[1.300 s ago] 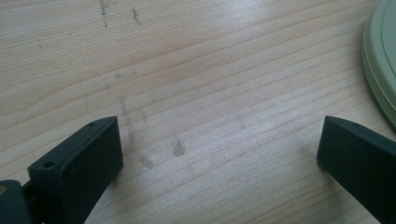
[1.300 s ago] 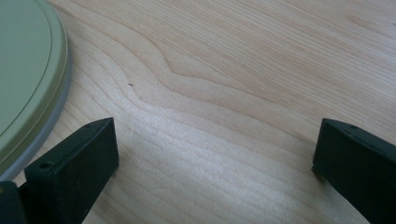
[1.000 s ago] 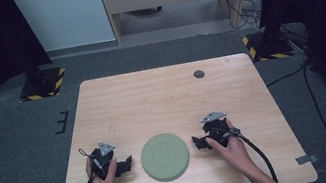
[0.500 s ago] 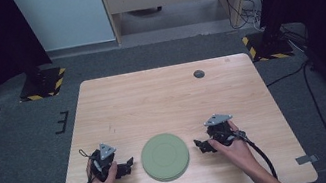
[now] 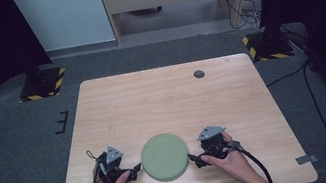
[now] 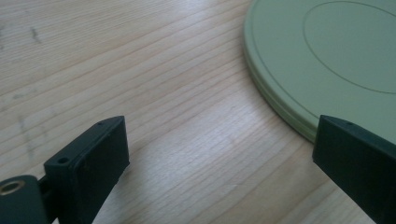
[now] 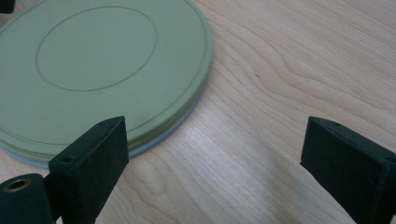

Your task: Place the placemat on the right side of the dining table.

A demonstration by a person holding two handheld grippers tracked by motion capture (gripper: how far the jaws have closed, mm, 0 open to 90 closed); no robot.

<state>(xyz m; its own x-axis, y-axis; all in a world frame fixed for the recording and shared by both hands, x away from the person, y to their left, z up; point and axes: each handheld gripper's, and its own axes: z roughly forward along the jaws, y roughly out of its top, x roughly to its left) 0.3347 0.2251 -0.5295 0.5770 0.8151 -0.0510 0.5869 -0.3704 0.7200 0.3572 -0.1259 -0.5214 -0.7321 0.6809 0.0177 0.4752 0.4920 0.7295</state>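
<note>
We see a green plate (image 5: pixel 164 156) lying flat near the middle of the table's (image 5: pixel 172 100) near edge, and in the right gripper view a paler rim under its edge hints at a second plate beneath, though we cannot tell for sure. The left gripper (image 5: pixel 136 167) sits just beside the plate's left edge with its jaws spread wide, holding nothing, one jaw reaching over the rim in its own view. The right gripper (image 5: pixel 192 158) sits just beside the plate's right edge, jaws likewise wide apart and empty, over bare wood.

Round green plate (image 5: pixel 164 155) flat, table's near edge.
</note>
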